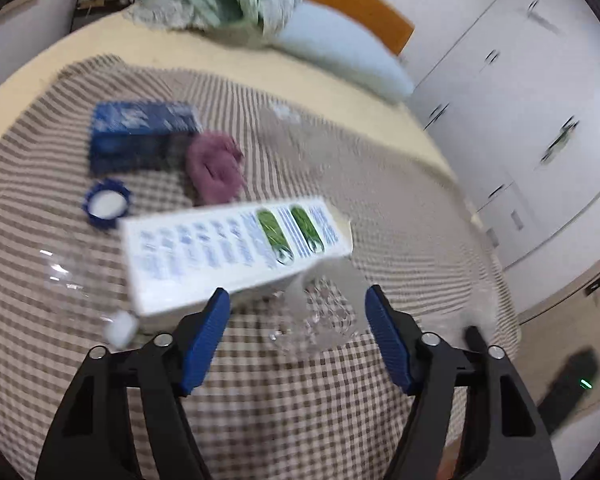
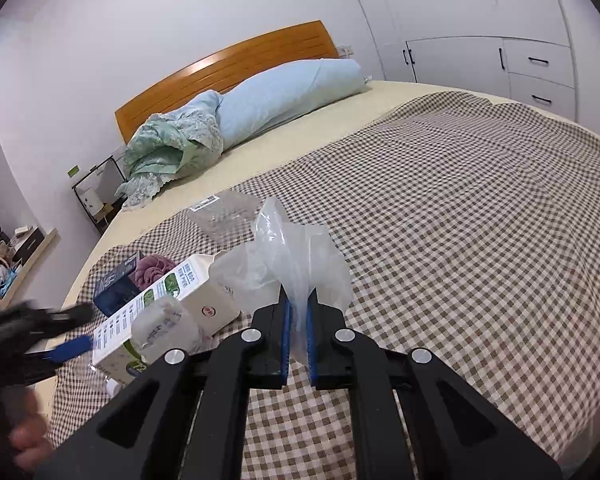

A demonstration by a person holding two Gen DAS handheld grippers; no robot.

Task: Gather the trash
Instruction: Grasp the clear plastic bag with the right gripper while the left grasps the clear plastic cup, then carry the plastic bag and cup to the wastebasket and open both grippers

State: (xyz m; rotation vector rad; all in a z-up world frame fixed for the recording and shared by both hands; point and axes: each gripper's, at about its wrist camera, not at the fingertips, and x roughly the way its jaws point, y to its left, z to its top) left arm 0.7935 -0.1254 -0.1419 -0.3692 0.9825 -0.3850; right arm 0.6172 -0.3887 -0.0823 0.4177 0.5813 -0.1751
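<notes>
Clear plastic bag (image 2: pixel 296 264) sits pinched in the right gripper (image 2: pixel 298 344) above the checked bedspread (image 2: pixel 460 240), while the left gripper (image 1: pixel 296 320) gapes empty near the milk carton (image 1: pixel 236 252) (nothing looks bagged yet, most trash remains).

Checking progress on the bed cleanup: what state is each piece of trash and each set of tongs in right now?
Left tongs: open, empty.
Right tongs: shut on the plastic bag.
Plastic bag: held up, crumpled.
Milk carton: lying on its side.
Blue box: lying flat.
Blue cap: off, open side up.
Purple cloth: bunched.
</notes>
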